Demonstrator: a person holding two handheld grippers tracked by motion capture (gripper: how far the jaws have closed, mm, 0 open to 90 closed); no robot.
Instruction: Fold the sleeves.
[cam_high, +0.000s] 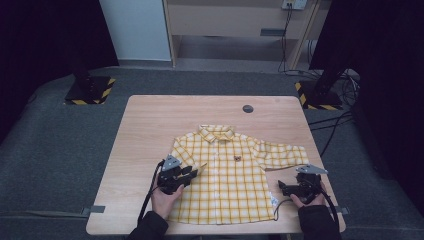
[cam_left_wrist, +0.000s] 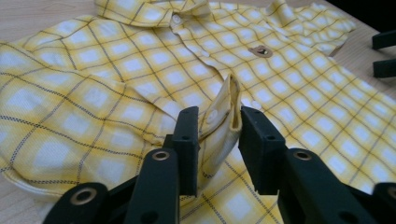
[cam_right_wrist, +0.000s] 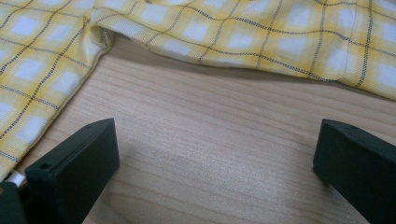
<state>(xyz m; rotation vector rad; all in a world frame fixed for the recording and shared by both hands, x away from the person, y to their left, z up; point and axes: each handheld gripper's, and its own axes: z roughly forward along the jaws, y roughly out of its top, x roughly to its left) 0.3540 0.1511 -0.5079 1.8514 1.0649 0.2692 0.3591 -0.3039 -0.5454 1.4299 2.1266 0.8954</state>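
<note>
A yellow checked shirt (cam_high: 227, 172) lies flat, buttoned, collar far, on the wooden table (cam_high: 150, 130). The left gripper (cam_left_wrist: 215, 135) loosely straddles its folded-in sleeve edge, jaws parted; the right gripper (cam_right_wrist: 215, 158) rests wide open over bare wood just right of the shirt.

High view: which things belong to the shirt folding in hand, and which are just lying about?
In the job:
- yellow checked shirt
- its left sleeve fold, between the left claw's jaws
- right claw, open over bare table

Lying about:
- dark round disc
- two floor stands
</note>
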